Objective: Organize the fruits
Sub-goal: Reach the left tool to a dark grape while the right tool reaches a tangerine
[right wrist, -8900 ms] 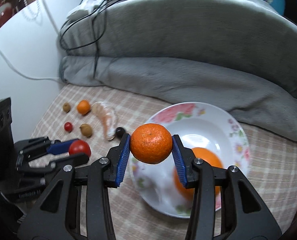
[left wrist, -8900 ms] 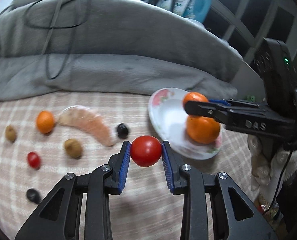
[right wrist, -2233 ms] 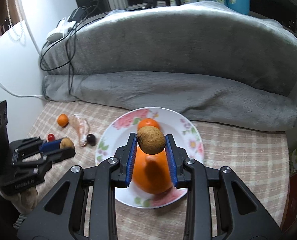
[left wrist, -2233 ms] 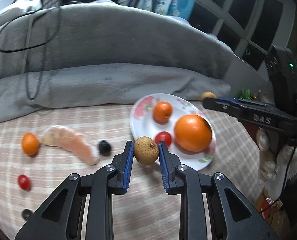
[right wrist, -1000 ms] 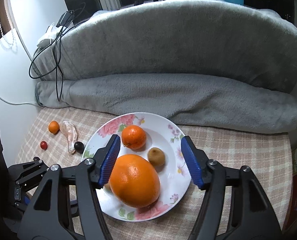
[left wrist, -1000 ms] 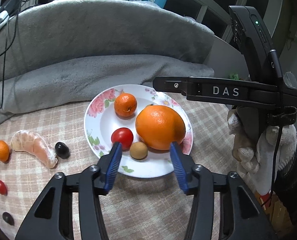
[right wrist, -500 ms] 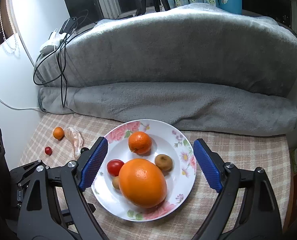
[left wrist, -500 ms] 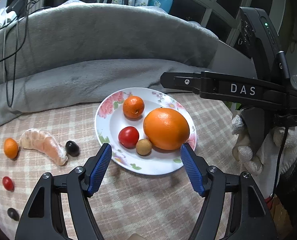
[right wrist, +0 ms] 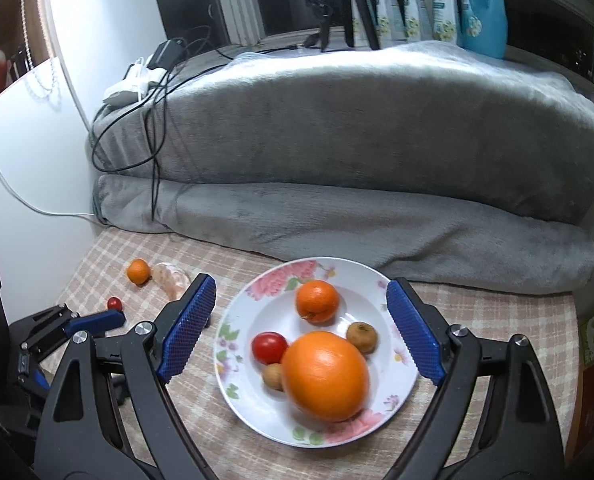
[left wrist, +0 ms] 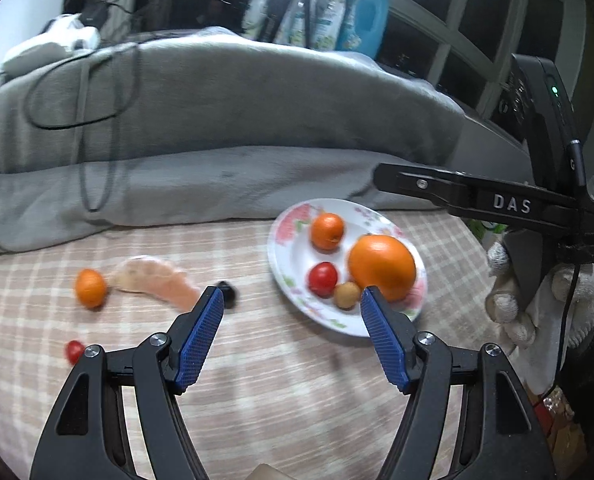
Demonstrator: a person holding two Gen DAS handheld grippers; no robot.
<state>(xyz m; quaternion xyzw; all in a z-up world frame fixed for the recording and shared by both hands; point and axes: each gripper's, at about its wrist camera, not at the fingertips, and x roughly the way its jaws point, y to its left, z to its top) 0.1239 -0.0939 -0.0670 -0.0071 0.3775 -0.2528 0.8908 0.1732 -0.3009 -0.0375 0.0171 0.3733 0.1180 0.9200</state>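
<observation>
- the left tool (left wrist: 289, 336) hangs with its jaws spread wide and nothing between them, over the checked cloth (left wrist: 281, 400) beside the plate (left wrist: 289, 256).
- the right tool (right wrist: 299, 324) is also spread wide and empty, hovering over the plate (right wrist: 393, 376).
- on the plate lie a large orange (right wrist: 324, 376), a small mandarin (right wrist: 317, 301), a red tomato (right wrist: 269, 347) and two brown fruits (right wrist: 362, 337); one brown fruit is half hidden behind the orange.
- off the plate to the left sit a small orange fruit (left wrist: 91, 288), a peeled segment (left wrist: 157, 280), blurred, and a cherry tomato (left wrist: 74, 351).
- a dark fruit (left wrist: 228, 292) is partly hidden by the left tool's finger; its kind is unclear.
</observation>
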